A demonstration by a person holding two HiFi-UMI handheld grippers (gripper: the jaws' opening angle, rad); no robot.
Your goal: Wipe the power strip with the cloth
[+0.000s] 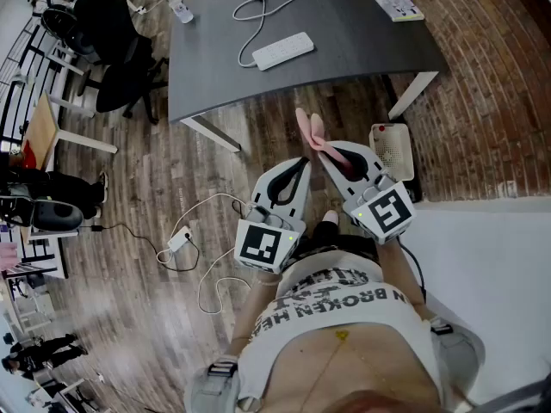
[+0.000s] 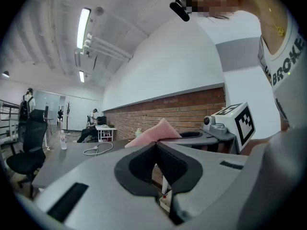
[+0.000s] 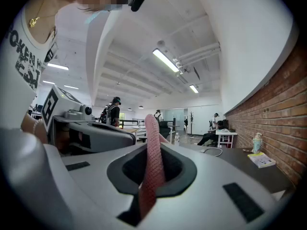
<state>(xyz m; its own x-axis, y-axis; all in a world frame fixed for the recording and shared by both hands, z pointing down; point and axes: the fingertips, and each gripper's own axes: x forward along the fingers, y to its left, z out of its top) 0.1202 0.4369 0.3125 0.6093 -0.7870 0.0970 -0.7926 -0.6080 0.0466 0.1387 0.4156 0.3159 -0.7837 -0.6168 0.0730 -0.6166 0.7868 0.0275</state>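
pink cloth (image 1: pixel 314 140) was clamped in your right gripper (image 1: pixel 337 160), while your left gripper (image 1: pixel 298 170) was closed tight on nothing. the power strip (image 1: pixel 282 50) lay well ahead on the grey table (image 1: pixel 362 33). you likely had to step in and drag the cloth's free end flat along the strip.

1. The white shirt (image 1: pixel 344 304) carries black capitals. In the head view they stand upside down as "N BROKEN", with "HE" on the line beneath; a further line above them is illegible.
2. The left gripper view shows "BROKE" on it, and the right gripper view shows "OKEN H".
3. The left cube (image 1: pixel 263 245) and right cube (image 1: pixel 389 212) bear black-and-white square markers, without letters.
4. The print on the yellow booklet (image 1: pixel 394 3) on the desk (image 1: pixel 362 50) is too small to read.
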